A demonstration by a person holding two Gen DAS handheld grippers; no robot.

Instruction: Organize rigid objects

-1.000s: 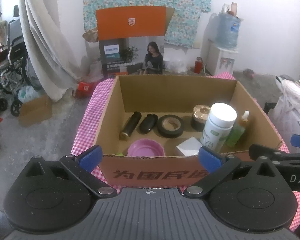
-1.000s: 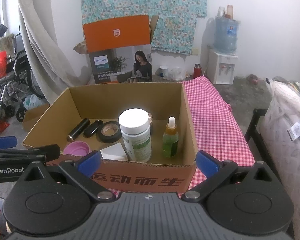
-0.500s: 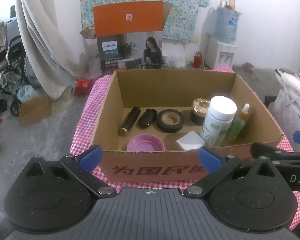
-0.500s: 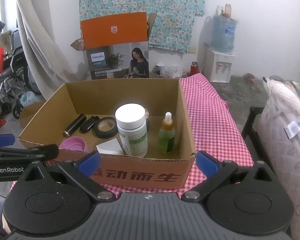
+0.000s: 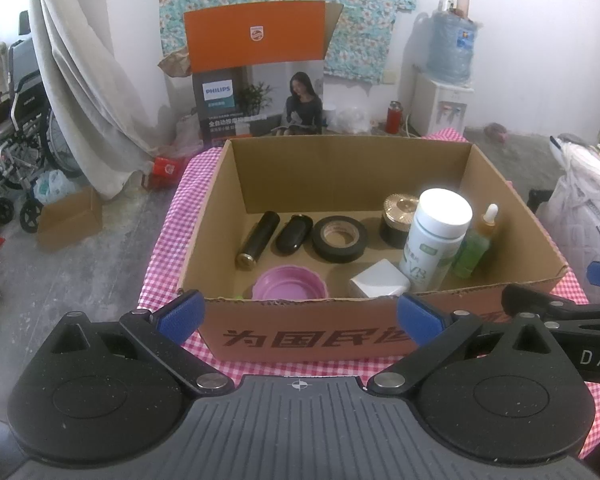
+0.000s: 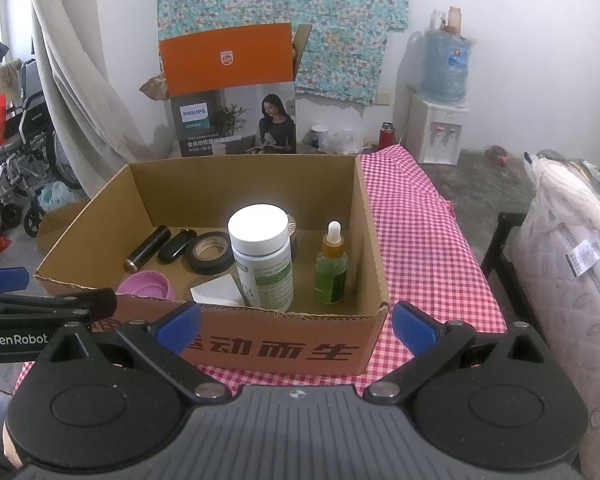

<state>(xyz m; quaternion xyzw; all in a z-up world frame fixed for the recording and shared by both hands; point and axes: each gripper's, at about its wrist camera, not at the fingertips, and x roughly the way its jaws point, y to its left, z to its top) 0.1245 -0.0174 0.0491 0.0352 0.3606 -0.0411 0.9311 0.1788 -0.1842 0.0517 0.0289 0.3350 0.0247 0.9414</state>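
**We have pulled back from the box with both grippers empty**

Over the last second we have drawn both grippers away from the cardboard box: its near wall sits lower and farther in both wrist views than it did a second ago, and more of the pink checked cloth shows beneath it. Nothing inside has shifted in that time. We read this as a retreat after a placement, or a pause to survey.

Going left to right across the box floor: a black cylinder with a metal end lies flat, just beside a black oval case, then a roll of black tape. Nearer us sit a pink bowl and a white box. Behind the tall items stands a dark jar with a gold lid. The white bottle stands upright, and the green dropper bottle stands just beside it at the right wall.

Our left gripper hovers before the near wall, jaws spread wide, holding nothing. Our right gripper does the same at the box's right front corner, jaws spread and empty.

Every rigid object we can see is already in the box, so the sorting looks close to done, unless more lies out of view.
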